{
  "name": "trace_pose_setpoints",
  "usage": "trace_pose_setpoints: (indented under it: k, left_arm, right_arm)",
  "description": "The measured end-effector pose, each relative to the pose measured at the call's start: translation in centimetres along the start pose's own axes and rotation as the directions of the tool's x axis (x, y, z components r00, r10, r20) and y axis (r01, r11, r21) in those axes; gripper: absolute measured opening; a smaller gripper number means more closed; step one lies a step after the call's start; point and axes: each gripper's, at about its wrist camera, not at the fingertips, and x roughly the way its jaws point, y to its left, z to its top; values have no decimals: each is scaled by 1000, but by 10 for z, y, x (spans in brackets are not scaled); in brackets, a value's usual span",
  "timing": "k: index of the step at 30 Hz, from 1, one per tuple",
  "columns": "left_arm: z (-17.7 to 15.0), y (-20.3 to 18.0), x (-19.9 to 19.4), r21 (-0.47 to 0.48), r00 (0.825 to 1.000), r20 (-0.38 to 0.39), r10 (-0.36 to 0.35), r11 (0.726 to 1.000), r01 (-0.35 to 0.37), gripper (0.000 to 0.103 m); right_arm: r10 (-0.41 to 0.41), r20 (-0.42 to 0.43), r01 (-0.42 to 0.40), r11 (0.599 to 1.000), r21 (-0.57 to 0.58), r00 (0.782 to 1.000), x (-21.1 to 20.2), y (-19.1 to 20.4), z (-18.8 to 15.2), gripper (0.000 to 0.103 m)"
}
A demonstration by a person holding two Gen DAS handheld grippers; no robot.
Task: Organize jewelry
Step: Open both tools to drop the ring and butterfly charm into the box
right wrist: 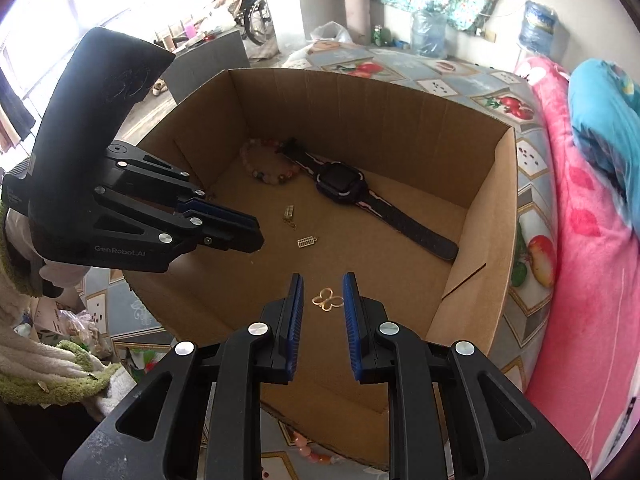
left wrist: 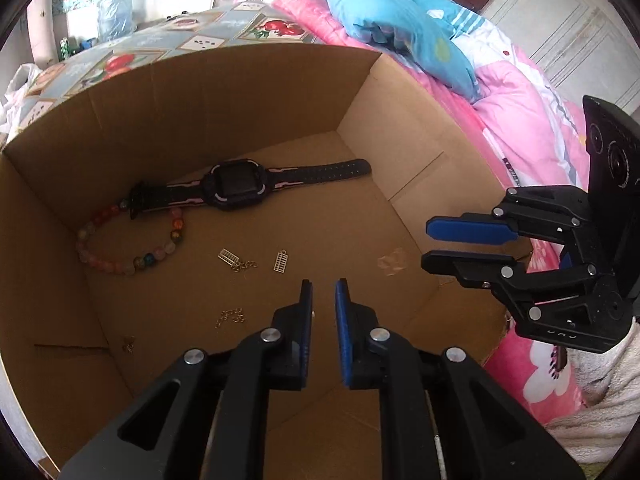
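Note:
An open cardboard box (left wrist: 248, 92) (right wrist: 360, 100) holds a black and pink watch (left wrist: 236, 189) (right wrist: 340, 184), a bracelet of coloured beads (left wrist: 120, 264) (right wrist: 264, 172), two small silver abacus charms (left wrist: 281, 261) (right wrist: 307, 242), bits of chain (left wrist: 230, 316) and a gold butterfly piece (right wrist: 327, 299). My left gripper (left wrist: 323, 286) (right wrist: 256, 228) is slightly open and empty above the box floor. My right gripper (right wrist: 322, 280) (left wrist: 426, 244) is open and empty over the butterfly piece.
The box stands on a fruit-patterned cloth (right wrist: 440, 72). Pink quilt (left wrist: 520, 120) and blue pillow (left wrist: 400, 20) lie to the right. More beads (right wrist: 312, 452) lie outside the box's near edge. A fluffy sleeve (right wrist: 48, 376) is at the left.

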Motion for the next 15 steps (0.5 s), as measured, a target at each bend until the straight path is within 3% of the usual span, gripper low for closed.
trace_pose_setpoints:
  k: [3, 10, 12, 15]
  left_arm:
    - [-1, 3, -2, -26, 1000, 10, -18, 1000, 18, 23]
    - [-8, -2, -19, -14, 996, 93, 4, 1000, -3, 25]
    - [-14, -6, -31, 5, 988, 155, 14, 1000, -15, 27]
    - [-29, -14, -57, 47, 960, 279, 30, 998, -45, 35]
  right_arm:
    - [7, 16, -7, 1000, 18, 1000, -2, -6, 1, 20]
    - [3, 105, -12, 996, 83, 994, -34, -10, -12, 20]
    - [-2, 170, -17, 994, 110, 985, -54, -10, -23, 20]
    - [1, 297, -52, 986, 161, 955, -89, -13, -43, 21]
